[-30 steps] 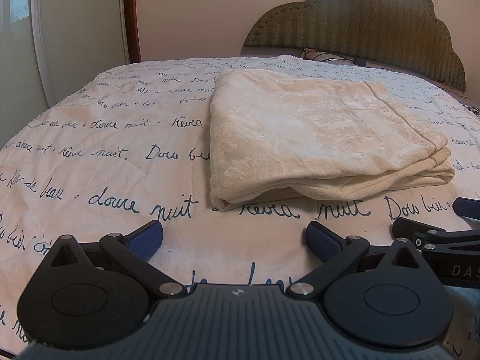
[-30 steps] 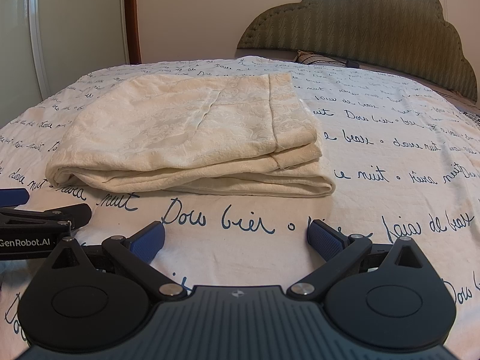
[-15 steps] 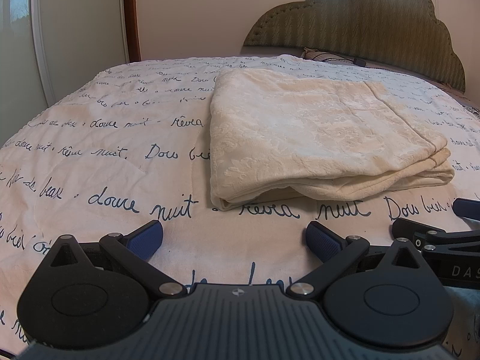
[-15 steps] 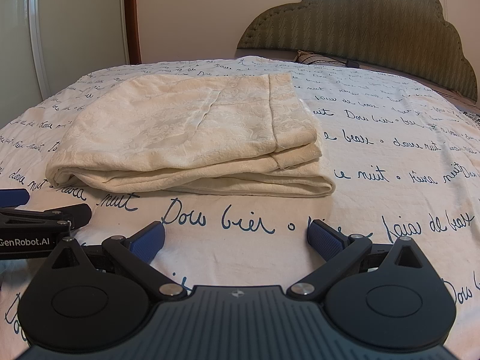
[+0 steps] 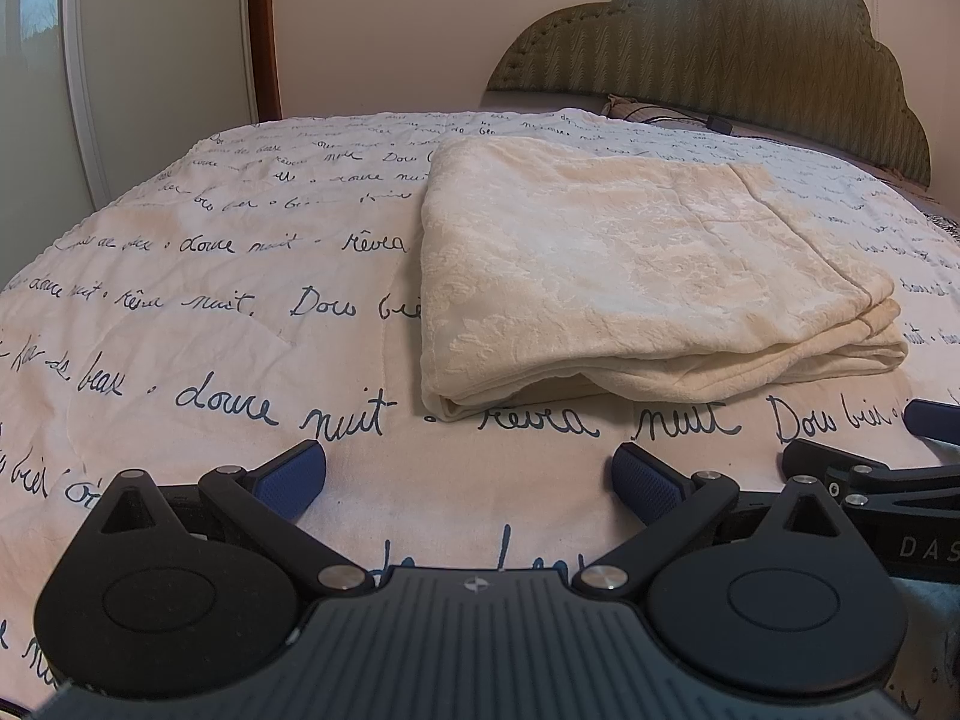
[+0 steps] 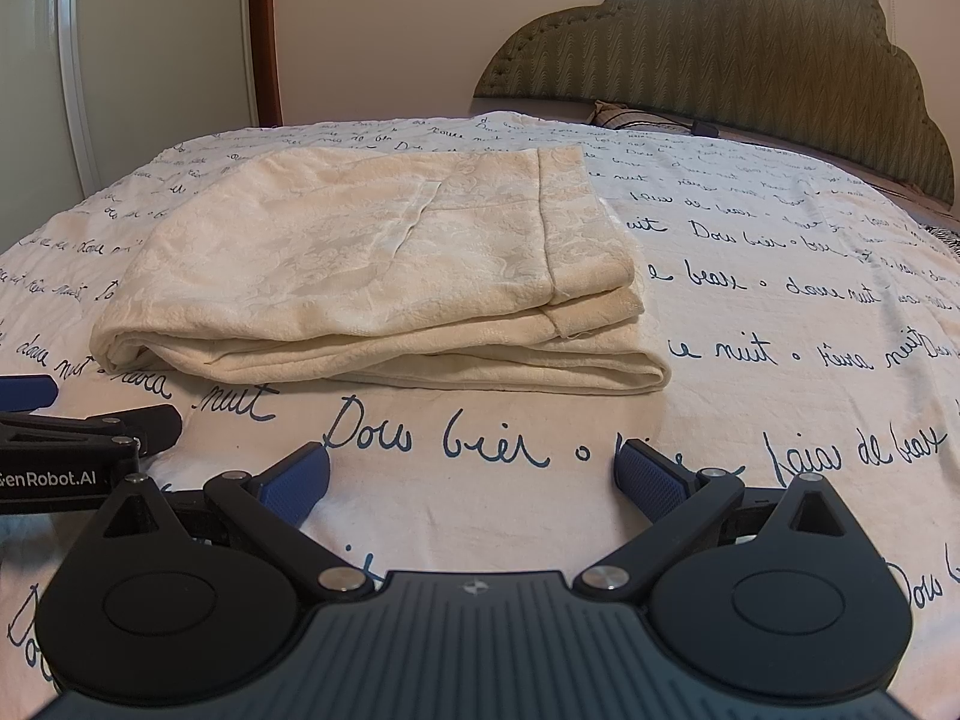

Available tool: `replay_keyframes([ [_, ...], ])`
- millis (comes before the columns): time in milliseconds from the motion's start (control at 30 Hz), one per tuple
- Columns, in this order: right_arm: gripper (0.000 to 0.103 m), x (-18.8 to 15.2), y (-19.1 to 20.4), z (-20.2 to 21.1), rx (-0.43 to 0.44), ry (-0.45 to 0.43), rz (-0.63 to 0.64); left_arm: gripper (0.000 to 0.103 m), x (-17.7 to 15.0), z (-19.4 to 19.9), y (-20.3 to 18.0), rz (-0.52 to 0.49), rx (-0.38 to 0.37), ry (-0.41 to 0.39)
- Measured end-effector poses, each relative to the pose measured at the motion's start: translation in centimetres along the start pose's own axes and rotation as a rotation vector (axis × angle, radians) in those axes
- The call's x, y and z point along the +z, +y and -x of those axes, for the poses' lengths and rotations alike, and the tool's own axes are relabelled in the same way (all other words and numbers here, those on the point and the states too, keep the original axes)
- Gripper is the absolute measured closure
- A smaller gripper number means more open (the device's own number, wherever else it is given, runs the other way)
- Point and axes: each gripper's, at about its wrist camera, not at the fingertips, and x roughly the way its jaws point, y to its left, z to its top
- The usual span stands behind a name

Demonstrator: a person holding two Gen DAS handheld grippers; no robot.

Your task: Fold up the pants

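Observation:
The cream pants (image 5: pixel 630 276) lie folded into a flat stack of several layers on the bed; they also show in the right wrist view (image 6: pixel 384 276). My left gripper (image 5: pixel 468 474) is open and empty, low over the bedspread in front of the stack's near left corner, apart from it. My right gripper (image 6: pixel 471 474) is open and empty, in front of the stack's near right part, apart from it. Each gripper shows at the edge of the other's view: the right one (image 5: pixel 870 468) and the left one (image 6: pixel 72 426).
The bed is covered by a white bedspread (image 5: pixel 210 330) with dark blue handwriting. A green padded headboard (image 6: pixel 750 54) and a pillow (image 6: pixel 636 117) are at the far end. A white wardrobe (image 5: pixel 90 60) stands beyond the bed's left edge.

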Motion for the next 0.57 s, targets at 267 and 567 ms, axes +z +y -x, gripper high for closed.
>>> replay_keyframes([
  [267, 0.0, 0.0, 0.04, -0.03, -0.002, 0.001, 0.002, 0.0, -0.01, 0.01, 0.05, 0.003, -0.002, 0.0],
  [567, 0.0, 0.01, 0.16, -0.14, -0.009, 0.009, 0.011, 0.0, 0.18, 0.55, 0.29, 0.018, -0.016, -0.004],
])
